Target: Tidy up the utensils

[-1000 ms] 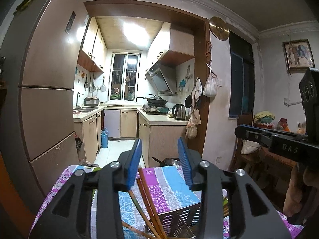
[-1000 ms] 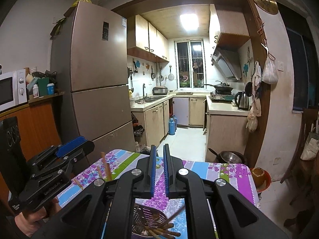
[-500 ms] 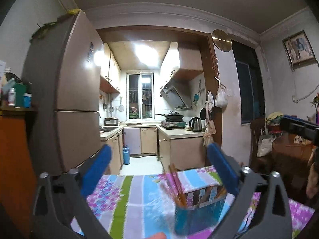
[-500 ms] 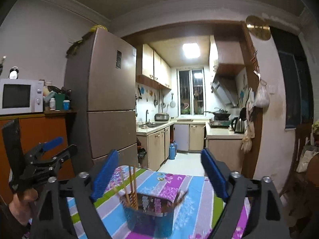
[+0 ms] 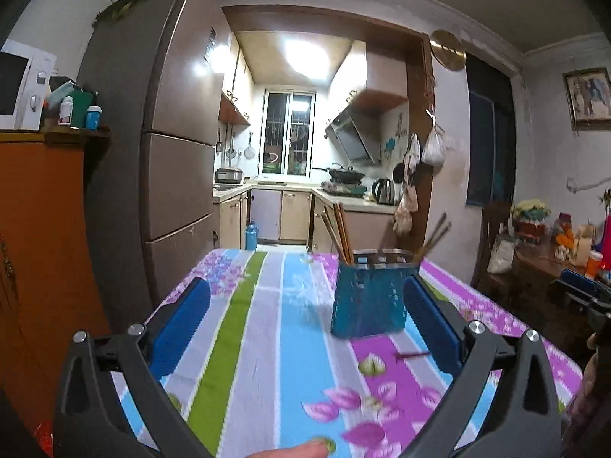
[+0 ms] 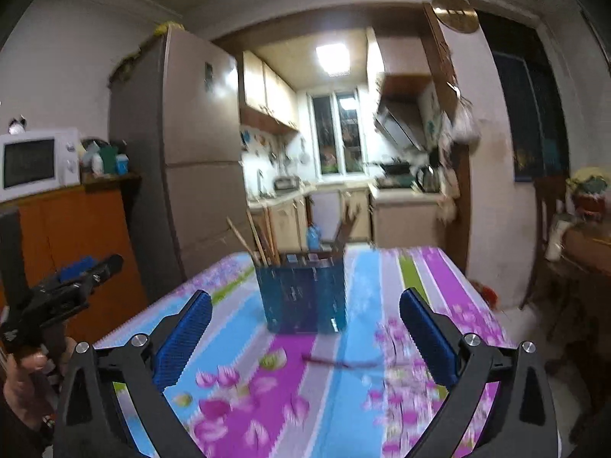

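Two tools, left (image 5: 305, 320) and right (image 6: 305, 328), gape wide and empty over the striped floral tablecloth (image 5: 259, 343) facing the kitchen.

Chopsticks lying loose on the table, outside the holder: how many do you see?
1: a dark chopstick on the tablecloth, just in front of the blue holder. Others may hide behind it.

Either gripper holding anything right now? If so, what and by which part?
Nothing held. Left gripper and right gripper both stand wide open, jaws empty; the blue utensil holder with chopsticks stands free on the table.
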Action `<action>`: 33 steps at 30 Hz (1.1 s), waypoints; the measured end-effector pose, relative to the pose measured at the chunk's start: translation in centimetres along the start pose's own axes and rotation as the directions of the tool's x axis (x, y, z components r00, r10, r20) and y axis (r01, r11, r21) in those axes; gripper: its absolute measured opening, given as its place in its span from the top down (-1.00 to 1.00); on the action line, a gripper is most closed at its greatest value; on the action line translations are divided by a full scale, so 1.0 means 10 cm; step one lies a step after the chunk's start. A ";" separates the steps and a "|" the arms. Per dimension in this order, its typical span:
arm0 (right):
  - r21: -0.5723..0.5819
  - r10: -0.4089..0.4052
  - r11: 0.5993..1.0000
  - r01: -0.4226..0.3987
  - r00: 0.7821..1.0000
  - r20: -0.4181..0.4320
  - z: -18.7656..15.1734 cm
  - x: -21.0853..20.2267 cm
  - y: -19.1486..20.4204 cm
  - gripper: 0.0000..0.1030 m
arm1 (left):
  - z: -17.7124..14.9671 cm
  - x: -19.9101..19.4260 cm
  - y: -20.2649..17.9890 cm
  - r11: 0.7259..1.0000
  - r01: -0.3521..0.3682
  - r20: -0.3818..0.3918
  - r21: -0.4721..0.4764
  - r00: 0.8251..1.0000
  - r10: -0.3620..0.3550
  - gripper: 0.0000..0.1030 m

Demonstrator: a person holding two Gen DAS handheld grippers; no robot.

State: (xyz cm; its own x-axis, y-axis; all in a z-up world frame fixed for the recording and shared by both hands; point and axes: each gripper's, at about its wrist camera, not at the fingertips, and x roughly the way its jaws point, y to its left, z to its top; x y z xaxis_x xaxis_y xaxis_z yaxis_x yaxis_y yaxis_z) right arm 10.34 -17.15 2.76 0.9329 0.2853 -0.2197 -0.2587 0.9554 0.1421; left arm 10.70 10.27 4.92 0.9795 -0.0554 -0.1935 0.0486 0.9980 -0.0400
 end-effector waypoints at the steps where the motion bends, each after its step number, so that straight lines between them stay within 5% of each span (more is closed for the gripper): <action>1: 0.003 0.006 1.000 -0.006 1.000 -0.005 -0.02 -0.01 0.02 -0.91 | -0.03 -0.01 -0.02 1.000 0.007 -0.009 0.006 1.000 -0.007 -0.89; 11: 0.024 0.019 1.000 -0.018 1.000 -0.012 -0.20 -0.21 0.20 -0.91 | -0.31 -0.28 -0.23 0.999 0.023 -0.038 0.028 0.999 -0.022 -0.89; 33: -0.022 -0.050 0.998 0.051 0.996 0.070 -0.20 -0.83 0.32 -0.91 | -0.38 -1.04 -0.53 0.998 -0.005 0.044 0.067 0.999 0.002 -0.89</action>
State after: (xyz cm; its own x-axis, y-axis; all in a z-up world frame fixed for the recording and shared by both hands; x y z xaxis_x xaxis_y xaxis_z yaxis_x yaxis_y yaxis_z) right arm 1.31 -16.29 3.12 0.9598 0.2317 -0.1586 -0.2161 0.9702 0.1091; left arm -0.48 5.47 3.41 0.9872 -0.0524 -0.1505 0.0571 0.9980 0.0271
